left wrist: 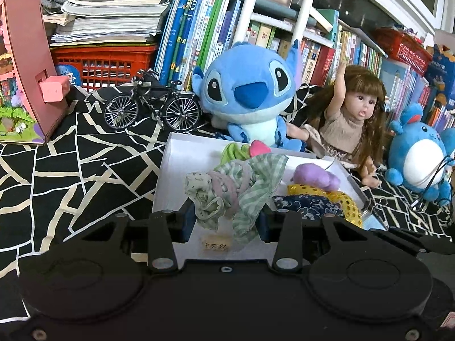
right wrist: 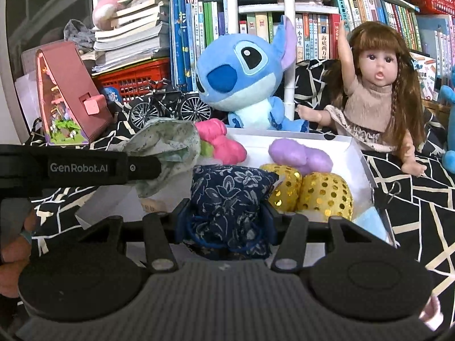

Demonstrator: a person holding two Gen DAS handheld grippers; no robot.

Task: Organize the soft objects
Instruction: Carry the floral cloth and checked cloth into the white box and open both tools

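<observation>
Bookshelves point(left wrist: 284, 37) packed with upright books back a bed or table spread with a black cloth point(left wrist: 71, 156) crossed by pale lines, on which a shallow white box point(left wrist: 170, 170) stands. Clamped between the fingers of the left gripper point(left wrist: 226, 221) is a bundle of green checked and dotted cloth point(left wrist: 236, 190), held over the near part of the box. Just beyond it in the box lie a pink plush piece point(left wrist: 260, 146) and, toward the right finger's side, a purple plush piece point(left wrist: 312, 174) and a gold sequinned pouch point(left wrist: 341, 199). The right gripper point(right wrist: 226, 221) is closed on a dark blue floral cloth bag point(right wrist: 227, 196), pinched between its blue pads above the box's near edge; the left gripper's black arm reaches in beside its left finger. Behind the box, past both sets of fingertips, sit a blue plush toy point(left wrist: 250, 91) and a long-haired doll point(left wrist: 352, 119), with a small model bicycle point(left wrist: 150, 105) farther left.
</observation>
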